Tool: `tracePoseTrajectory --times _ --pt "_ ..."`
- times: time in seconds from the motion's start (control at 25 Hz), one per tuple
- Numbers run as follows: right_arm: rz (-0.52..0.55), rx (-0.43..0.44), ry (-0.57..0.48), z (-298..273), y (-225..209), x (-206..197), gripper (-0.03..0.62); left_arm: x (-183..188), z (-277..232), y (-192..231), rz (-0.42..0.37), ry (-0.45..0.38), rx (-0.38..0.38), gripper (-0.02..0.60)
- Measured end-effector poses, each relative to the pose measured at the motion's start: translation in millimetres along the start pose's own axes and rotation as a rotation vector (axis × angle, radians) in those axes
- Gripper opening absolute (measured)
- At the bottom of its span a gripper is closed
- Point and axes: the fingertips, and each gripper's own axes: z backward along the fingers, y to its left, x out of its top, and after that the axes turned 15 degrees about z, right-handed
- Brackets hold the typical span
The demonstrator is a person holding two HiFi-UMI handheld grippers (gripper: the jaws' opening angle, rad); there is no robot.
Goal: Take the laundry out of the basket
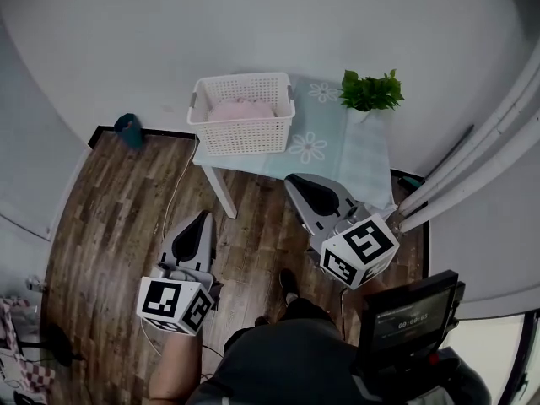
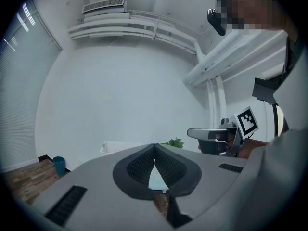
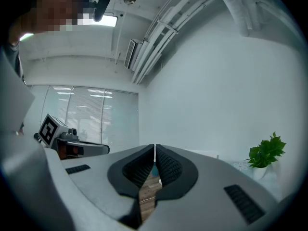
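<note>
Well beyond the clenched, empty left gripper [image 1: 202, 218] and right gripper [image 1: 295, 181], pink laundry [image 1: 240, 110] in the basket [image 1: 245, 135]

Pink laundry [image 1: 241, 110] inside white basket [image 1: 245, 133], upright.

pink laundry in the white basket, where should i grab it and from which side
Pinch the raised hump at the middle of the pink laundry, coming down from above: the basket walls enclose it on all sides, and only the open top exposes it.

One basket [image 1: 245, 135], one plant [image 1: 371, 91], two grippers [image 1: 205, 216] [image 1: 292, 179]
</note>
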Motion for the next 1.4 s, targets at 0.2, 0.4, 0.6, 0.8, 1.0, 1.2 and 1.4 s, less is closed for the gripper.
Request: tracePoseTrajectory --times 0.2,0.4,0.6,0.8,1.0,1.2,1.4 --pt "0.004 0.049 -0.032 -32 -39 -11 0.020 8 -52 8 -0.029 -0.004 0.020 0.008" --pt "-0.023 0.018 -0.068 -55 -95 -20 0.020 18 -105 16 -0.056 -0.017 0.054 0.008" --pt "-0.047 0.062 -0.060 -77 -128 -34 0.020 26 -142 23 -0.063 -0.010 0.082 0.006" --pt "-0.044 0.092 -0.062 -98 -147 -41 0.020 35 -162 33 -0.082 -0.013 0.099 0.008" --pt "-0.038 0.106 -0.051 -124 -153 -44 0.020 45 -177 55 -0.080 -0.016 0.108 0.008" --pt "-0.018 0.093 -0.029 -155 -154 -47 0.021 54 -191 84 -0.075 -0.014 0.079 0.008" --pt "0.002 0.078 0.009 -199 -148 -47 0.029 75 -199 126 -0.078 -0.015 0.048 0.008"
